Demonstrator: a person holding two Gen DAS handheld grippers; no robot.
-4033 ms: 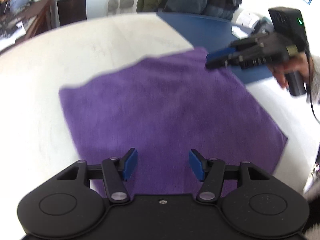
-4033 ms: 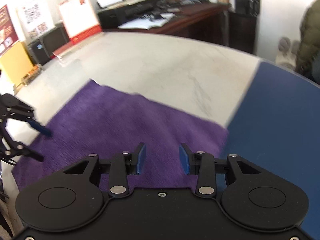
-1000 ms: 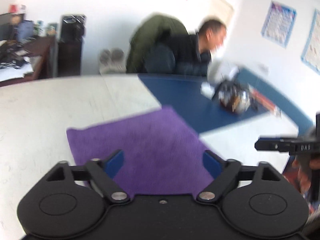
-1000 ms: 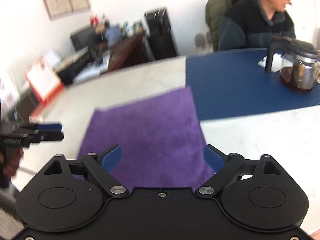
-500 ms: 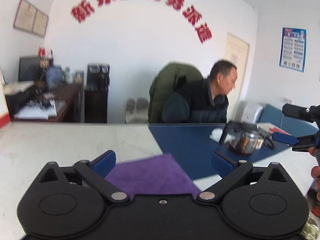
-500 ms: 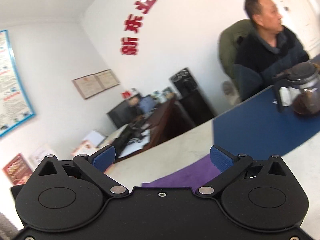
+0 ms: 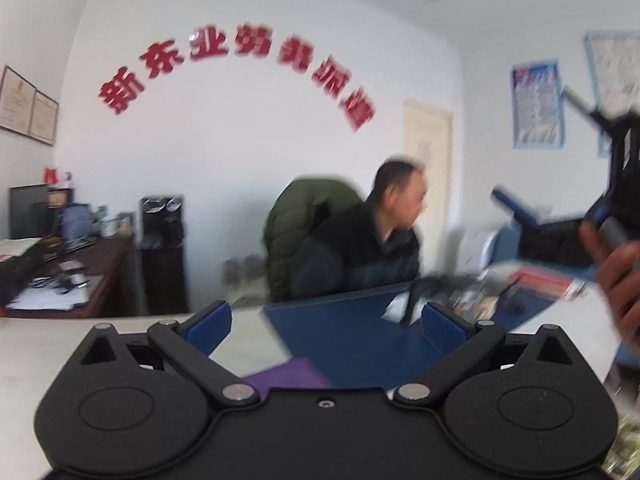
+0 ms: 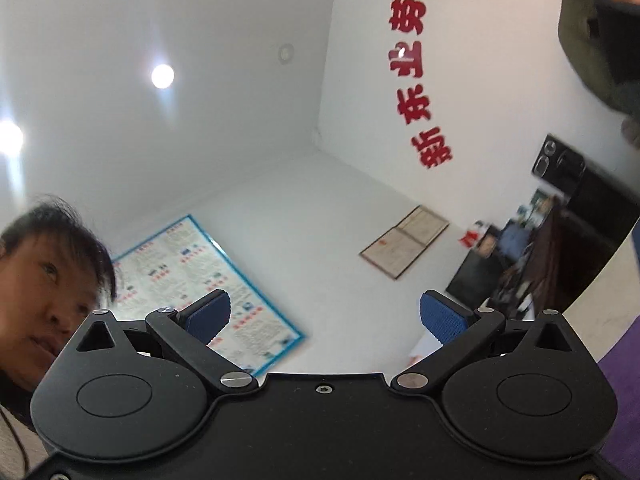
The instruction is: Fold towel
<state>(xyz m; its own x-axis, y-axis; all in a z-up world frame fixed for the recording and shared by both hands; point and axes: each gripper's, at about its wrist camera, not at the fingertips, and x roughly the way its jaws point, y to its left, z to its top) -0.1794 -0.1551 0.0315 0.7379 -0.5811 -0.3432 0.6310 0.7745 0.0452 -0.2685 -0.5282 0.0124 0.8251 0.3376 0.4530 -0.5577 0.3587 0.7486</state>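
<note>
Left wrist view: the left gripper [image 7: 326,320] points across the tabletop [image 7: 248,344], its blue fingers [image 7: 210,326] spread wide with nothing between or against them. The purple towel [image 7: 286,372] lies flat on the tabletop below and just behind the fingertips, only a corner showing above the gripper body. The right gripper [image 7: 532,216] is blurred at the right edge, held by a hand [image 7: 622,280], well above and to the right of the left fingers. Judgement: both grippers stand clear of the cloth, so the step in hand appears to be a withdrawal or reset; done well, it leaves the towel undisturbed and its edges aligned.

Right wrist view: the right gripper [image 8: 324,318] points up at the ceiling and wall, fingers [image 8: 442,320] spread wide and empty. A purple sliver of towel [image 8: 624,384] shows low and right of the fingers.
</note>
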